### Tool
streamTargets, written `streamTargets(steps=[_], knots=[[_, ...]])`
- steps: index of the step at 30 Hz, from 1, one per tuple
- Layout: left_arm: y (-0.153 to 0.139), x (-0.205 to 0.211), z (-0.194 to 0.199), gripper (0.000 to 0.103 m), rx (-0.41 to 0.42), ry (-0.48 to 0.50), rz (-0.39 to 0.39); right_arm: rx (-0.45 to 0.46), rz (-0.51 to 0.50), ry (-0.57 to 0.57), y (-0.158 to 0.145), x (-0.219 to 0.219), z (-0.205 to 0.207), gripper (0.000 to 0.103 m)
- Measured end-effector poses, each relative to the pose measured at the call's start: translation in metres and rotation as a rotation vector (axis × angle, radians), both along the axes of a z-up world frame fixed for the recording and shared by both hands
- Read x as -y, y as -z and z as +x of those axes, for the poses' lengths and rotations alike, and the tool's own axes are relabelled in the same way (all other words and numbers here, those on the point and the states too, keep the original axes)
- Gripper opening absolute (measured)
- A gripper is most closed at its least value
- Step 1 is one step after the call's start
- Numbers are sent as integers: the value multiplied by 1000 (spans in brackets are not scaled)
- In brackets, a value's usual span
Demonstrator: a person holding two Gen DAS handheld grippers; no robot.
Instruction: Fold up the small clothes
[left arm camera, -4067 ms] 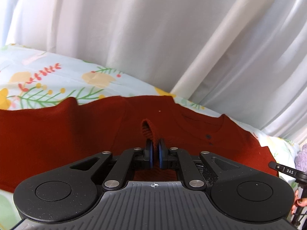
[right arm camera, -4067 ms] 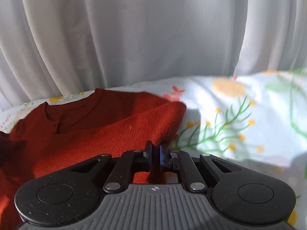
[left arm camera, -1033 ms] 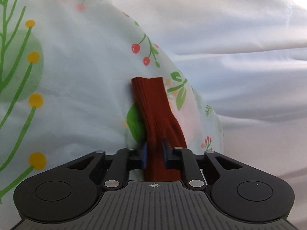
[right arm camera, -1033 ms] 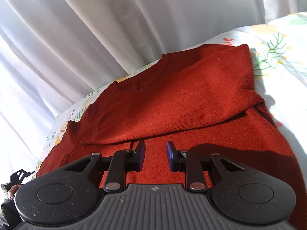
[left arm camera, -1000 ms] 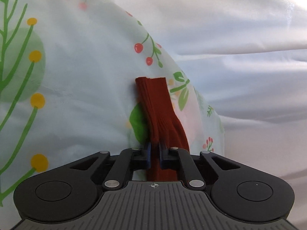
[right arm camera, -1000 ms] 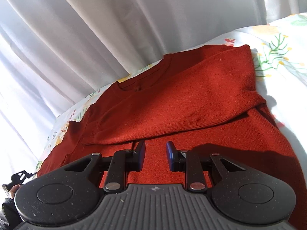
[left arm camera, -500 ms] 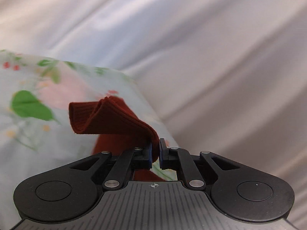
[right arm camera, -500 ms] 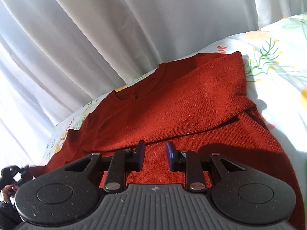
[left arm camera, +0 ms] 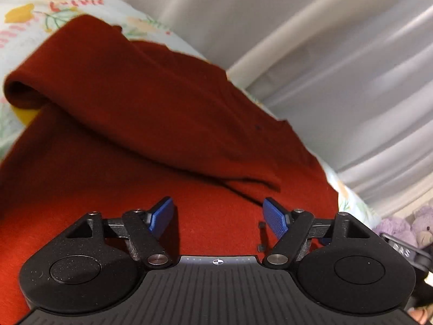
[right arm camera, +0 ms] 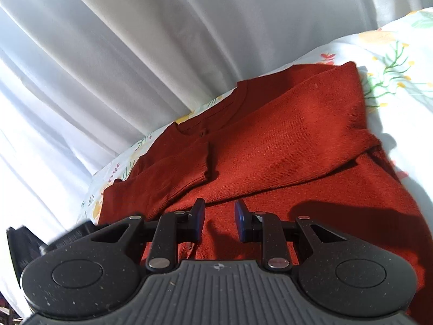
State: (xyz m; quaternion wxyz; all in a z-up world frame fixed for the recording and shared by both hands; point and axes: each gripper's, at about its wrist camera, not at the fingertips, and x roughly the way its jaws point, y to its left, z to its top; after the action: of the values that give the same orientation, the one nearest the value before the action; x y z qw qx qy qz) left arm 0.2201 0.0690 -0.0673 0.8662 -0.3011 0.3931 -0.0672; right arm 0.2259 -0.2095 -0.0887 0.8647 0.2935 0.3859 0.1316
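A small red knit sweater (left arm camera: 113, 140) lies flat on a floral bedsheet (left arm camera: 24, 19). Both sleeves are folded across its chest: the left sleeve (left arm camera: 151, 108) runs from the left edge toward the middle, and in the right wrist view its cuff (right arm camera: 207, 162) overlaps the right sleeve (right arm camera: 303, 135). My left gripper (left arm camera: 220, 216) is wide open and empty just above the sweater's lower body. My right gripper (right arm camera: 217, 218) is open and empty above the sweater (right arm camera: 270, 189) near its lower middle.
White curtains (right arm camera: 162, 40) hang behind the bed. The floral sheet (right arm camera: 400, 54) extends to the right of the sweater. Purple plush toys (left arm camera: 406, 224) sit at the far right of the left wrist view.
My left gripper carried the left sleeve cuff over the sweater's chest, let it go and opened wide. My right gripper stayed open and drew back slightly.
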Motion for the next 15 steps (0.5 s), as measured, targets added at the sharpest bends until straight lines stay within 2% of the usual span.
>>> streamTargets(steps=[2,4,8,11,15], knots=[[-8,-12,1,84,5,-65,40,-15,27,-20,4,-3,15,34],[-16,-23,0,87,37,-111,50,-31,88,-38,8,-7,32,39],[-17,-37,-3,88,36,-156,62,-88,158,-46,21,-18,73,39],[-11,-47,-5,91,12,-180,10,-141,156,-51,34,-26,93,38],[-5,-56,-10,94,-20,-204,-46,-148,192,-71,37,-38,103,38]])
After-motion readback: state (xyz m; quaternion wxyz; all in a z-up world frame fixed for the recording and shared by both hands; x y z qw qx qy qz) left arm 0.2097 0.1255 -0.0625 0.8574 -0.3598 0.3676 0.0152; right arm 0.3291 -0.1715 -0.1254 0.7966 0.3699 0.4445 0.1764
